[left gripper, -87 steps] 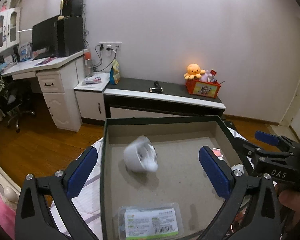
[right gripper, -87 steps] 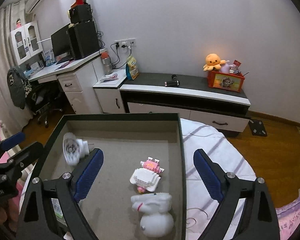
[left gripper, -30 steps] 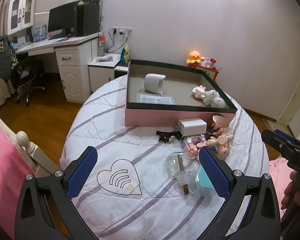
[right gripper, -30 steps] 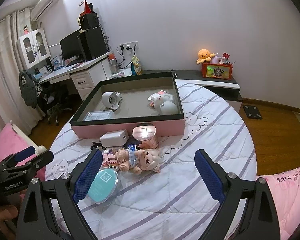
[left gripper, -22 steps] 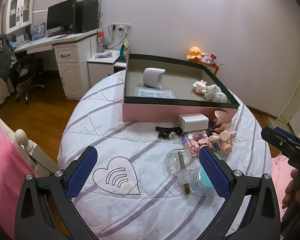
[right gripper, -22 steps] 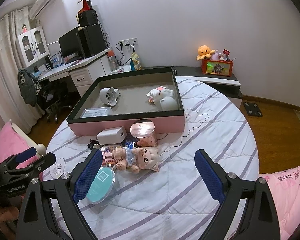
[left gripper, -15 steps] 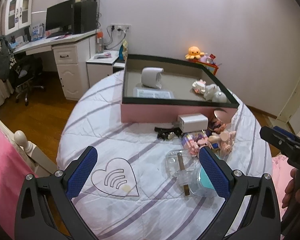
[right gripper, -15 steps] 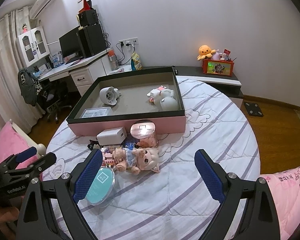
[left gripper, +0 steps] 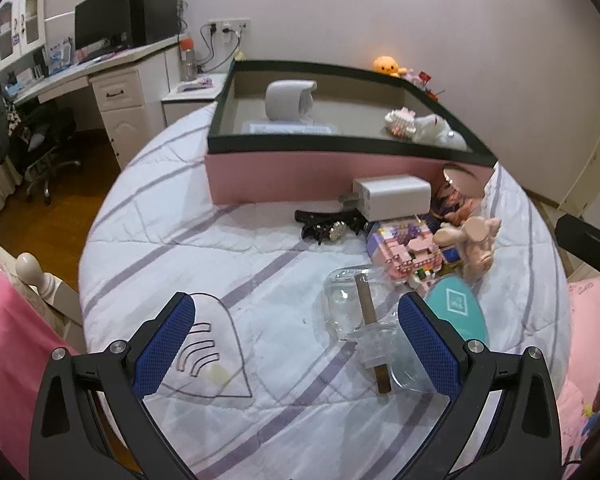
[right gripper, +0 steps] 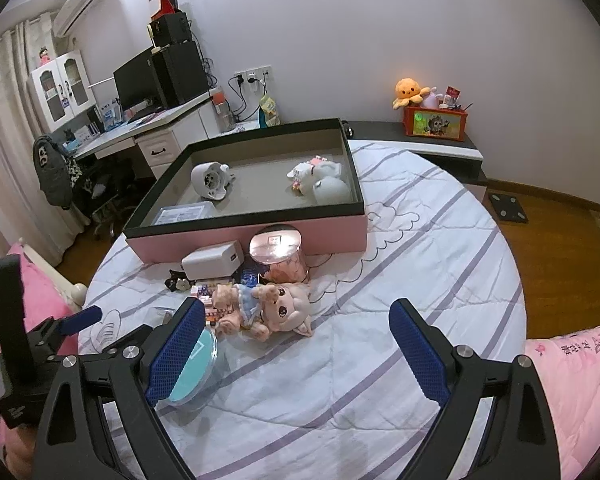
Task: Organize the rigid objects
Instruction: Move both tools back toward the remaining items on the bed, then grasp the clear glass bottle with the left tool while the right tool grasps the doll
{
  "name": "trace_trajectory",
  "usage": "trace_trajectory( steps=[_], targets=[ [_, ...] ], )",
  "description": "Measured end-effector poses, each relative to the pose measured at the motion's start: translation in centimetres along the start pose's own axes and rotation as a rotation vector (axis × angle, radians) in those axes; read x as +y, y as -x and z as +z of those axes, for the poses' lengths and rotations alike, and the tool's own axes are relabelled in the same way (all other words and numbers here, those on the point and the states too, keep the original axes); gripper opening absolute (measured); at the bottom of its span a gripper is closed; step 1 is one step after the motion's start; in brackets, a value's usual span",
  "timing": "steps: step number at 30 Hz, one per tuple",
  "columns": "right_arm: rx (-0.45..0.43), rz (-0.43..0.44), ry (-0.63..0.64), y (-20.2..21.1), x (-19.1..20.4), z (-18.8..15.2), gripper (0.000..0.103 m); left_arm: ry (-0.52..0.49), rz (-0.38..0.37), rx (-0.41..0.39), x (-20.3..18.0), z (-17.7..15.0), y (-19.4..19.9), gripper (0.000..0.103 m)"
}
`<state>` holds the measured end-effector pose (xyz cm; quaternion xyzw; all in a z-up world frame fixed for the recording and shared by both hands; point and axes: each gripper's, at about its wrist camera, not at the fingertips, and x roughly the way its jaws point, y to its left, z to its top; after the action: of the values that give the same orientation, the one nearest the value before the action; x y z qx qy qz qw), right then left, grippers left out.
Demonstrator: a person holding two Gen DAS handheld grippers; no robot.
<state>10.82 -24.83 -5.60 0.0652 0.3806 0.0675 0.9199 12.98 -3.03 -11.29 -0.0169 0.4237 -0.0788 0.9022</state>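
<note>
From the left wrist, the left gripper [left gripper: 296, 340] hangs wide apart and empty over the white striped quilt [left gripper: 236, 248], with a clear plastic case holding a brown stick [left gripper: 366, 320] just ahead of its right finger. Beyond lie a pink brick-built toy [left gripper: 404, 250], a white power adapter [left gripper: 392, 197] and a black hair clip [left gripper: 328, 228], all short of the pink box with the dark rim [left gripper: 300, 176].

From the right wrist, the right gripper [right gripper: 296, 348] is also spread wide, holding nothing. A pink pig doll in a blue dress [right gripper: 266, 306] lies just ahead, beside a round teal-lidded case [right gripper: 192, 368] and a rose-gold tin [right gripper: 278, 254]. I judge this the choosing step; next calls for lowering onto one loose item.
</note>
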Motion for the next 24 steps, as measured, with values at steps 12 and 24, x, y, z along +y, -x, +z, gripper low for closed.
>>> trace_trajectory(
  steps=[12, 24],
  targets=[
    [0.061, 0.023, 0.014, -2.6, -0.1, -0.5, 0.095, -0.016, -0.044, 0.056, -1.7, 0.0, -2.6, 0.102],
    [0.125, 0.06, 0.068, -6.4, 1.3, -0.4, 0.095, -0.023, -0.028, 0.024, -0.6, -0.1, -2.1, 0.054]
  ],
)
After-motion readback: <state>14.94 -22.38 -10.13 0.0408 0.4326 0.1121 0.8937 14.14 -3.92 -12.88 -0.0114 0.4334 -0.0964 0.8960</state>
